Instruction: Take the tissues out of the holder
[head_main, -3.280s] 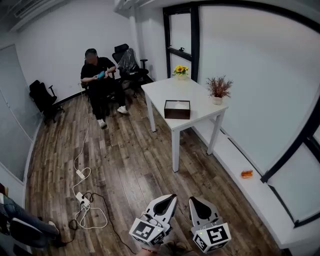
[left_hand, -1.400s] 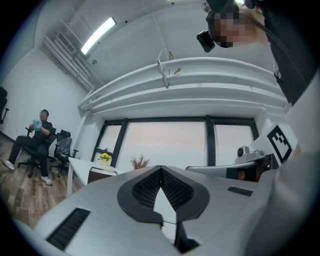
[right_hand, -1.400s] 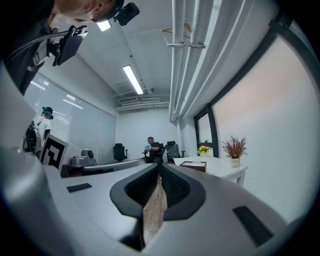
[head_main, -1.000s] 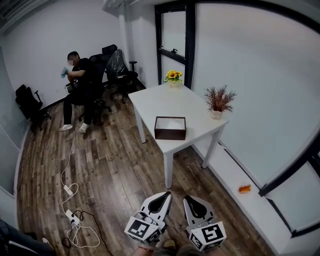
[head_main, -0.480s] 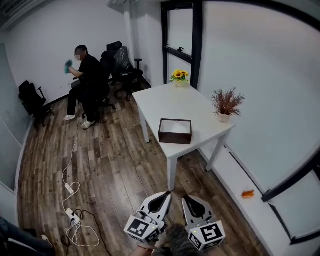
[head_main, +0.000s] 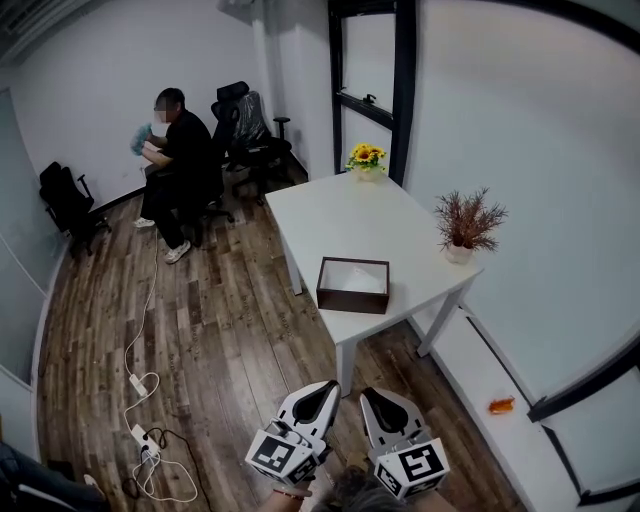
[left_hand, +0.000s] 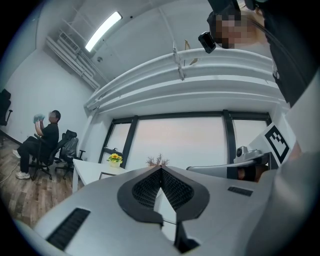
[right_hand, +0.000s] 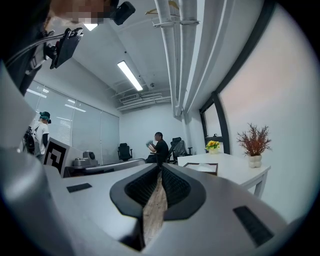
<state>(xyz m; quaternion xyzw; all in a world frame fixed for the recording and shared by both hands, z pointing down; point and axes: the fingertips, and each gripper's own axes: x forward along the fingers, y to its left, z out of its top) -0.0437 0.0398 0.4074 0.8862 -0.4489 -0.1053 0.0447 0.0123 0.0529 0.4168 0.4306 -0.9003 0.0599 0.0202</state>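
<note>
The tissue holder is a dark brown open box with white tissues inside, standing near the front edge of the white table. Both grippers hang low in the head view, well short of the table and above the wood floor. My left gripper is shut with nothing between its jaws, and so is my right gripper. The left gripper view has its jaw tips pointing toward the window, with the holder small at the left. Beyond the closed tips in the right gripper view lies the holder.
A vase of sunflowers stands at the table's far end, a dried plant in a white pot at its right edge. A person sits among office chairs at the back left. A power strip and cable lie on the floor. An orange object rests on the window ledge.
The table and holder have come closer and lower in the head view as I walk toward them. Both grippers stay shut and low. The seated person has shifted posture.
</note>
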